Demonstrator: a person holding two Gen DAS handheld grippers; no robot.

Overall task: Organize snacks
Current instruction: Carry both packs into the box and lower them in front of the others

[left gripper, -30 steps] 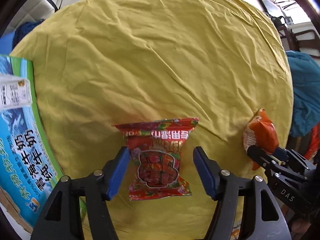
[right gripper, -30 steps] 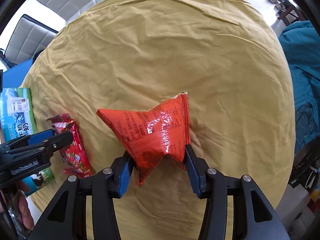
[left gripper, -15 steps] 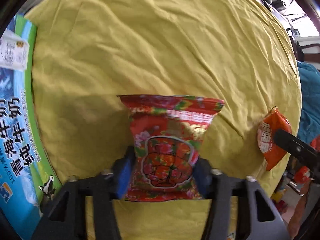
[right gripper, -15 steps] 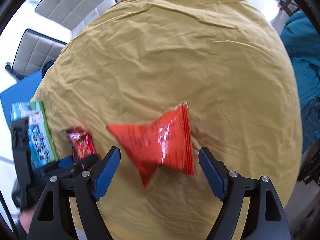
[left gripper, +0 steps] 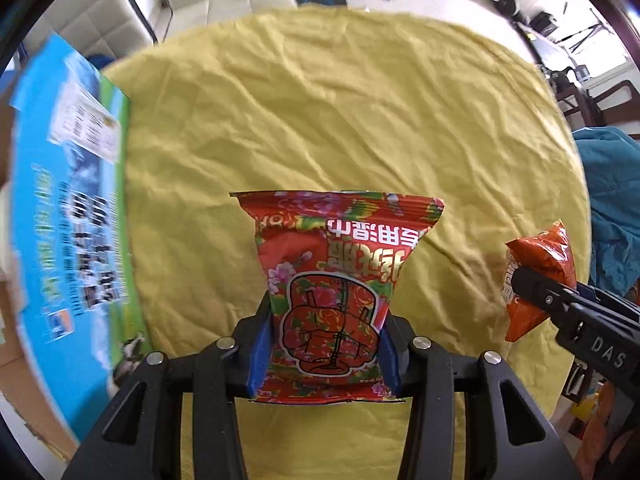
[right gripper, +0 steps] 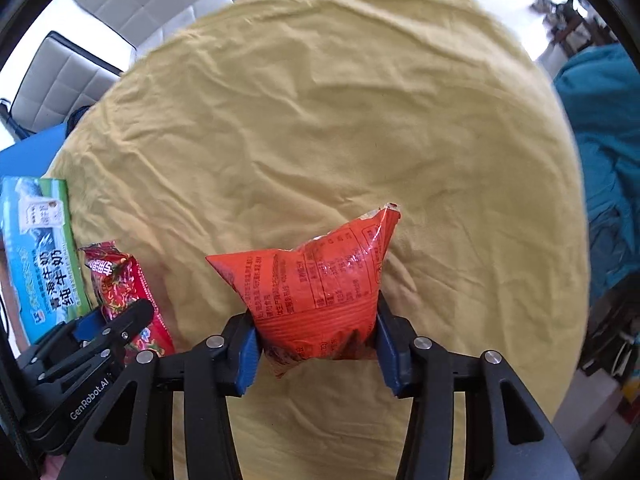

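Observation:
My left gripper point(left gripper: 323, 354) is shut on a red flowered snack bag point(left gripper: 336, 280), which it holds up above the yellow tablecloth point(left gripper: 320, 120). My right gripper point(right gripper: 318, 344) is shut on an orange snack bag point(right gripper: 320, 280), also lifted off the cloth. In the left wrist view the orange bag point(left gripper: 536, 272) shows at the right edge with the right gripper's black body under it. Low on the left of the right wrist view is the flowered bag point(right gripper: 124, 296), with the left gripper around it.
A blue and green milk carton box point(left gripper: 68, 216) lies at the left edge of the round table. White padded chairs point(right gripper: 120, 12) stand behind the table. Teal fabric point(right gripper: 600, 160) hangs at the right.
The left gripper closed on the flowered bag and raised it. The right gripper opened for a moment, then shut again on the orange bag and lifted it.

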